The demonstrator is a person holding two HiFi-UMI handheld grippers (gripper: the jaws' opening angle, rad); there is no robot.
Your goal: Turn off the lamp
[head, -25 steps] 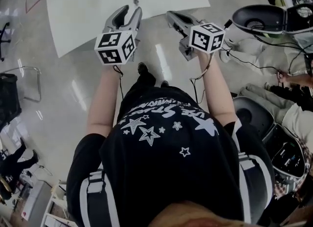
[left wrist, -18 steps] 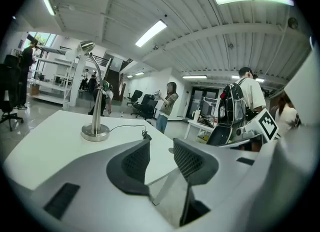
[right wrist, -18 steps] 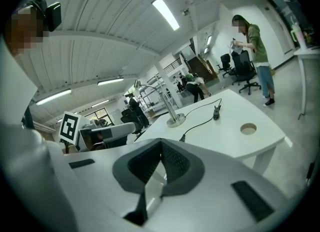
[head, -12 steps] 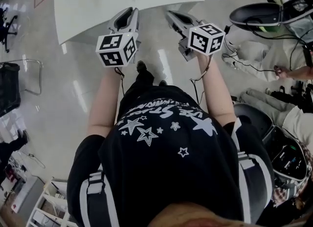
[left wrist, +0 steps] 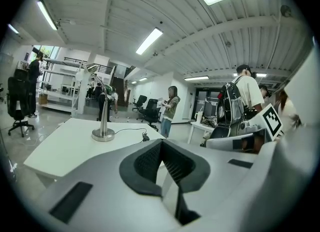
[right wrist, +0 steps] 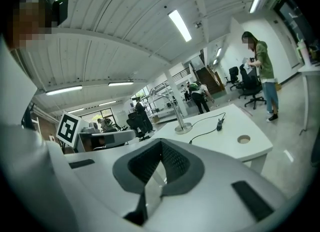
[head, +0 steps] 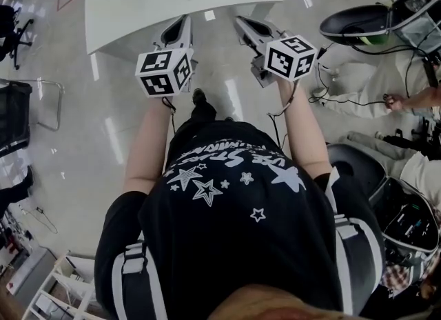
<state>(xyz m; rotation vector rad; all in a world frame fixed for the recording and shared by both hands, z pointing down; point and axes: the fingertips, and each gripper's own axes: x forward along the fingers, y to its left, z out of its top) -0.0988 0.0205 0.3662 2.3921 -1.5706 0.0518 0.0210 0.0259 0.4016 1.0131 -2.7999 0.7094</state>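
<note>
Left gripper: fingers fully together, nothing between them. Right gripper: likewise closed and empty. Both are held in the air by the near edge of the white table, which lies at 12 o'clock. The lamp stands on the table at 11 o'clock from the left gripper, well apart. Its cord's inline switch lies near the base. Surroundings: glossy floor, office chairs, strip lights, a person standing.

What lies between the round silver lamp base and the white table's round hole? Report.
A black cord with its inline switch; the right gripper view shows it.
</note>
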